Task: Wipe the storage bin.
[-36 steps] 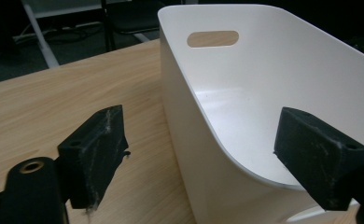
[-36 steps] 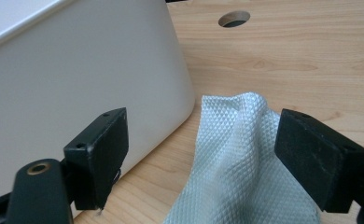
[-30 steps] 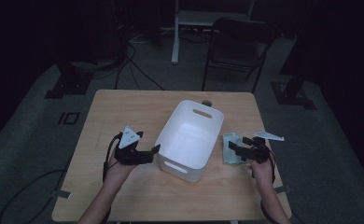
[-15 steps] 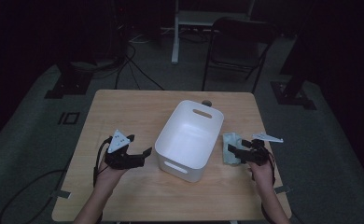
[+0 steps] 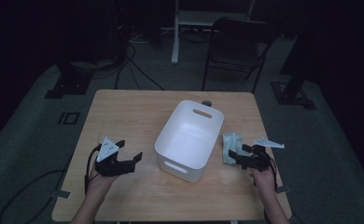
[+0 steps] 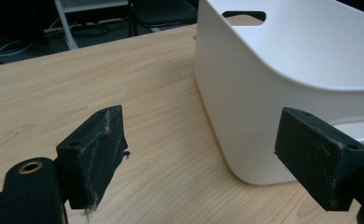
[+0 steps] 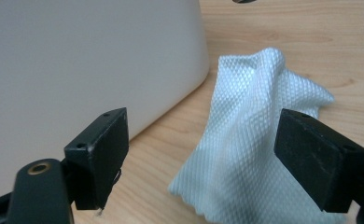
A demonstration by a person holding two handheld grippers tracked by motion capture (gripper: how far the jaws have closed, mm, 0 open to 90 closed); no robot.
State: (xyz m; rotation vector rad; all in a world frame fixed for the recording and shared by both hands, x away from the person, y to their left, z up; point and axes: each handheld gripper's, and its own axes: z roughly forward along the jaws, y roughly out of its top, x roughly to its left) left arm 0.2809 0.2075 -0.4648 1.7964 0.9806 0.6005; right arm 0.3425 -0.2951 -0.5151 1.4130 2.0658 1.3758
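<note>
Nearest the person, the left gripper [image 5: 129,162] sat low over the wooden table [image 5: 133,112], its jaws spread apart with only bare tabletop between them, aimed at the white bin [image 5: 189,140] just to its right. Opposite, the right gripper [image 5: 238,155] likewise had its jaws wide apart, pointing toward the pale cloth [image 5: 230,145]. In the right gripper view the cloth [image 7: 250,140] lay crumpled on the wood just ahead of the pads [image 7: 318,156], neither one pressing on it, its bunched ridge rising and running away from the camera. Seen from the high view, the cloth's long axis ran roughly front to back along the bin's right wall, just beside it; whether they touched could not be told. The bin itself stood near the table's middle, its long axis slanting from the near left toward the far right, a handle slot in each end wall. Farther off, a dark folding chair [image 5: 238,46] stood on the floor beyond the table.
</note>
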